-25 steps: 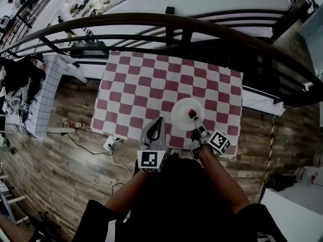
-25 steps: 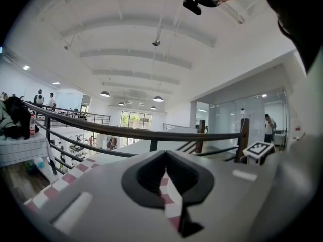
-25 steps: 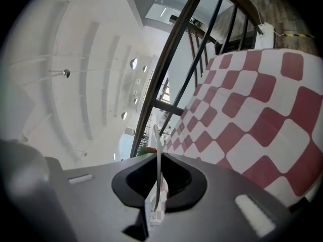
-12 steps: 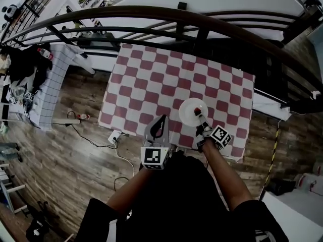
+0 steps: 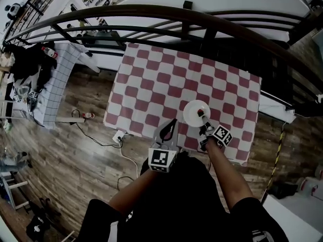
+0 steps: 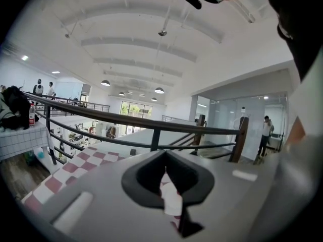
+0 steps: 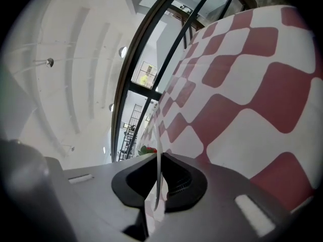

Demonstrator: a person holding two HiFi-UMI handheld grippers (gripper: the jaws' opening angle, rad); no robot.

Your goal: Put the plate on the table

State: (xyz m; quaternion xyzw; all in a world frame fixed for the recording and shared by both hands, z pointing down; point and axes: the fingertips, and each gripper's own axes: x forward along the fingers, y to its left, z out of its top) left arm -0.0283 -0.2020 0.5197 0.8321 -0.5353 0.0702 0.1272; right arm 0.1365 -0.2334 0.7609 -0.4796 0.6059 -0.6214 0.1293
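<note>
Red-and-white checked cloth covered the table [image 5: 151, 84], which stood on plank flooring against a dark curved railing [image 5: 151, 15]. Over the near right part of that cloth sat a small white plate [image 5: 193, 111], with 1 small red-and-green item [image 5: 200, 113] on it that I could not identify.

The right gripper [image 5: 202, 120] had its 2 jaws pinched onto the plate's near rim; in the right gripper view the rim ran as a thin white line squeezed between the pads. Whether the plate's base already touched the cloth could not be told from either view. The left gripper [image 5: 171, 126] hung just beside it over the table's near edge, jaws pressed together with nothing between them.

Judging by its thin edge and glossy white face, the plate was probably light, rigid and somewhat slick, and if ceramic it would chip or crack on a hard landing. A 1-sided pinch at the rim leaves the far side cantilevered, so it would tend to droop and the loose item could roll off. The rim nearest the person looked like the only practical place to hold it, kept level and lowered flat.
</note>
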